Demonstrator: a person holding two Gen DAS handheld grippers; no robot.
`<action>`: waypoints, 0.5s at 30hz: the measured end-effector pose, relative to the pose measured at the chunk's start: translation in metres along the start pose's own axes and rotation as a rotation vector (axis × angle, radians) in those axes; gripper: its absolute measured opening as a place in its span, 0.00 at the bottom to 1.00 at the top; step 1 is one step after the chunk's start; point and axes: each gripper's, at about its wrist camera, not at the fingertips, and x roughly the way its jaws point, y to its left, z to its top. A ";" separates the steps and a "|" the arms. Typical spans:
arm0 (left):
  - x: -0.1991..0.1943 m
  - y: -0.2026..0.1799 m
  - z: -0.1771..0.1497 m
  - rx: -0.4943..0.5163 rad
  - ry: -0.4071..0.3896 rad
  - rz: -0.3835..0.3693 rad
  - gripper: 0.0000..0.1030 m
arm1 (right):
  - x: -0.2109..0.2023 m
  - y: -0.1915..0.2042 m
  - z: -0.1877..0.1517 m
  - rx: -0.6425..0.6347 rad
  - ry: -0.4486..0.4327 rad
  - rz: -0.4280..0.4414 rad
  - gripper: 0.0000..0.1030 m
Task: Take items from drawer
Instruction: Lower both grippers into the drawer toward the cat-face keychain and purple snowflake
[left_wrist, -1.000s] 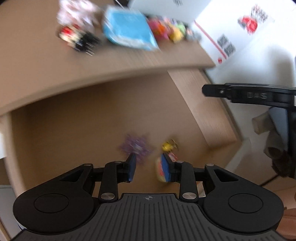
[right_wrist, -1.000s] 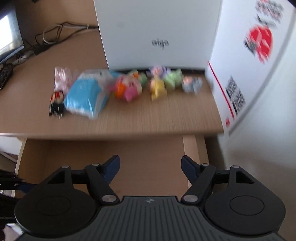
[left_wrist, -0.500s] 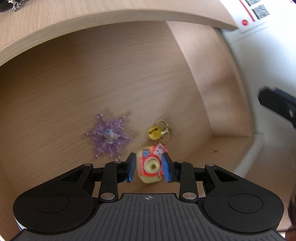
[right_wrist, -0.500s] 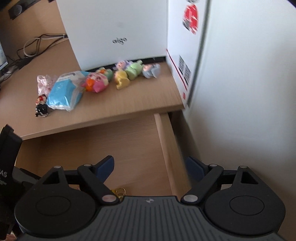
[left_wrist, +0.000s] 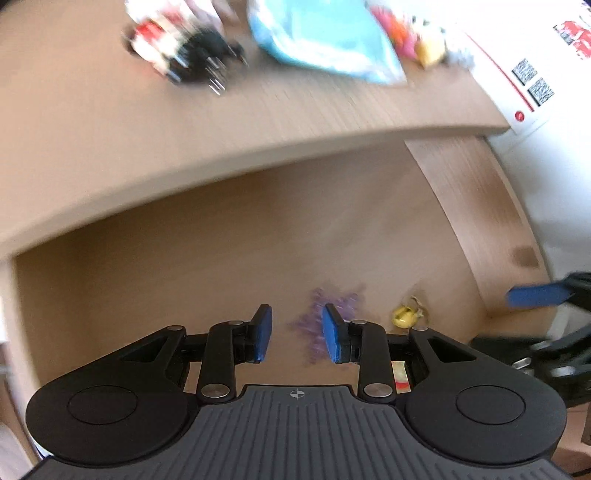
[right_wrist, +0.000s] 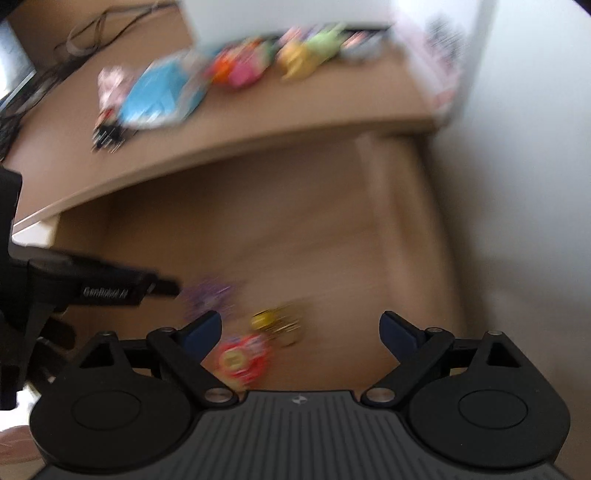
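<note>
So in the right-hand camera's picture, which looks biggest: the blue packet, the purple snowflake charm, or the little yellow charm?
1. Blue packet, clearly largest, though farthest away.
2. Purple snowflake charm.
3. Yellow charm.
The last two look close in size; blur makes that order unsure.

Daylit, heavy motion blur, fisheye-bent edges.

White box (right_wrist: 280, 22) at 12 o'clock on tabletop (right_wrist: 295, 110); cables (right_wrist: 92, 33) at 10 o'clock; white wall (right_wrist: 517, 184) at 3 o'clock.
</note>
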 end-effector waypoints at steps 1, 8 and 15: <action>-0.006 0.002 -0.004 0.006 -0.017 0.013 0.32 | 0.012 0.005 0.003 0.009 0.048 0.023 0.90; -0.034 0.001 -0.027 0.017 -0.062 0.063 0.32 | 0.087 0.041 0.008 -0.110 0.285 -0.056 0.86; -0.041 0.016 -0.029 0.010 -0.037 0.009 0.32 | 0.089 0.055 0.007 -0.219 0.281 -0.094 0.51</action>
